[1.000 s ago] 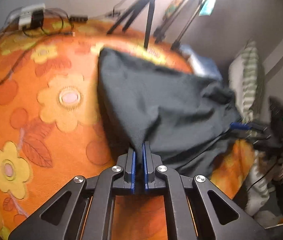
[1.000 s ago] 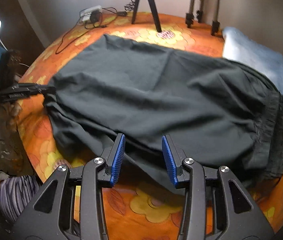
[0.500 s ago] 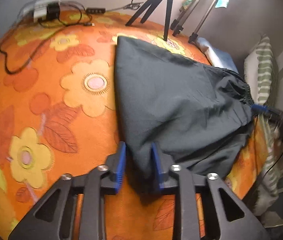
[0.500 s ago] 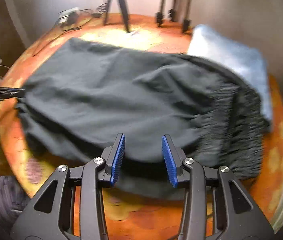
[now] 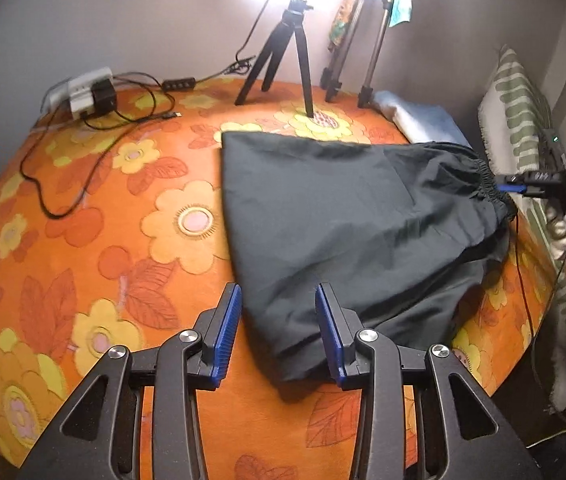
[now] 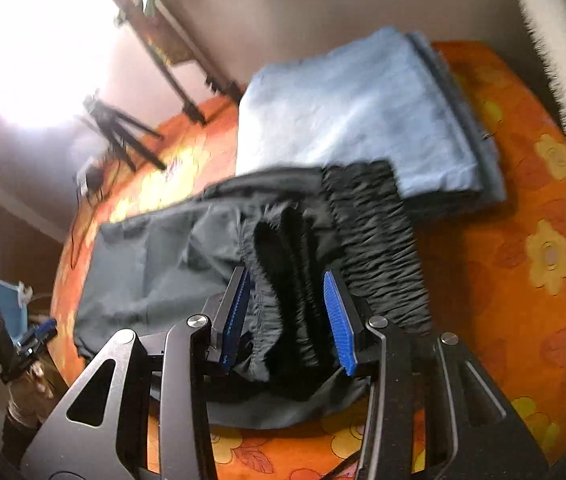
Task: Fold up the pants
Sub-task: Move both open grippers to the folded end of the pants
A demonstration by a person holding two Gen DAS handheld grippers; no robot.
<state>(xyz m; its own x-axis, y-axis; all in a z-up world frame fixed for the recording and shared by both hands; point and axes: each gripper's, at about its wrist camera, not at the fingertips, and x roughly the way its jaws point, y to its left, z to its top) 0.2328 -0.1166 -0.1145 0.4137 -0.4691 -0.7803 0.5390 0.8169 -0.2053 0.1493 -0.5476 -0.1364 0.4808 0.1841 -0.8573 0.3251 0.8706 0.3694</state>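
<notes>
Nearest in the left wrist view, the left gripper (image 5: 278,330) has its two blue-padded fingers spread apart, straddling the leg-end corner of one pair of dark grey pants (image 5: 347,216) without pinching it. The pants lie folded lengthwise on the orange floral cover (image 5: 95,248), running from that corner toward the gathered elastic waistband (image 5: 490,178) at the far right. In the right wrist view, the right gripper (image 6: 287,314) is also parted, its two fingers flanking the bunched waistband (image 6: 283,272), with cloth lying between the pads and no squeeze visible. Just beyond the waistband lies one folded light blue cloth (image 6: 355,116), which the pants' edge overlaps. Farther back stand one small black tripod (image 5: 283,60) and two slimmer stand legs (image 5: 371,60) beside it. At the far left sit one white power strip (image 5: 83,94) and its black cables (image 5: 63,160).
</notes>
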